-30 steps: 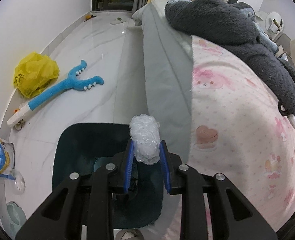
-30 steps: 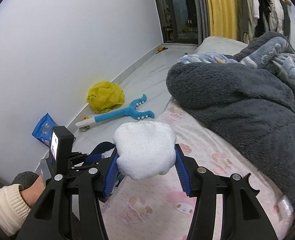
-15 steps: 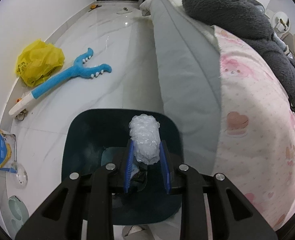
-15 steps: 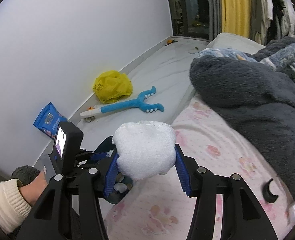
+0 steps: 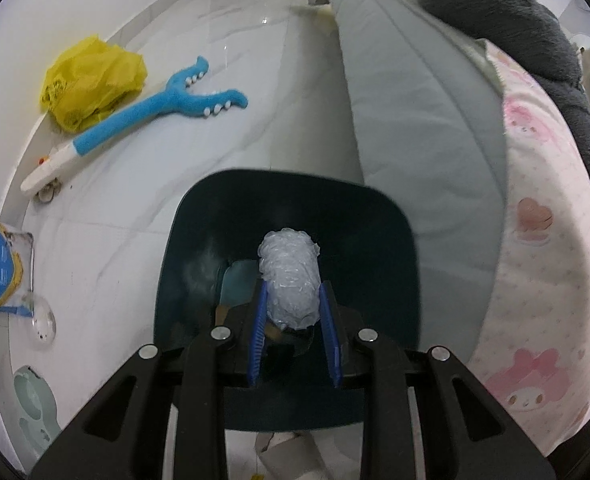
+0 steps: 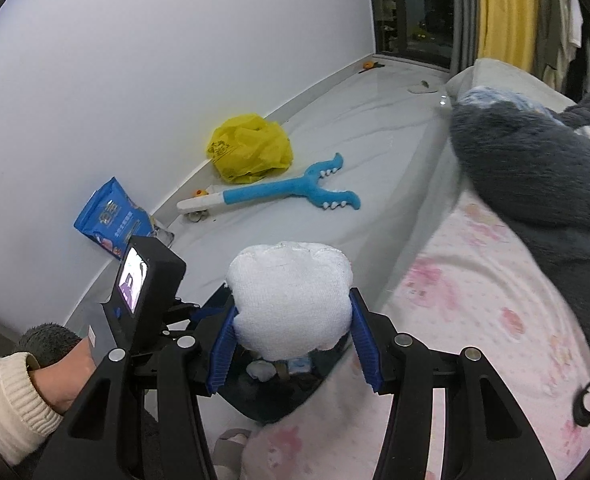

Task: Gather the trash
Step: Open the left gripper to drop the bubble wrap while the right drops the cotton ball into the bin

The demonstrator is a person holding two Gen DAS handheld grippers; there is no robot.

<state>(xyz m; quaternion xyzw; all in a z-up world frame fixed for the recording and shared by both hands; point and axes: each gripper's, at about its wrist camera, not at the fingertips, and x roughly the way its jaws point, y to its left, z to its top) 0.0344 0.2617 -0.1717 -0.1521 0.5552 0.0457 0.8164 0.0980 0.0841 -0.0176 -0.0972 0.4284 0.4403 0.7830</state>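
Blue-padded fingers [image 5: 259,336] of left gripper [image 5: 293,334] clamped on crumpled clear plastic wad [image 5: 291,278], held directly over open dark teal bin [image 5: 199,216] on white floor [image 5: 255,80]. Right gripper [image 6: 293,346] clamped on white cloth-like wad [image 6: 291,300], poised above bed edge [image 6: 475,300] near same bin. Farther out on floor: blue toy grabber [image 5: 167,100], yellow bag [image 5: 91,80], blue packet [image 6: 111,220].

bin [image 6: 319,390] mostly hidden behind white wad [image 6: 291,304]; contents perhaps scraps, blurred
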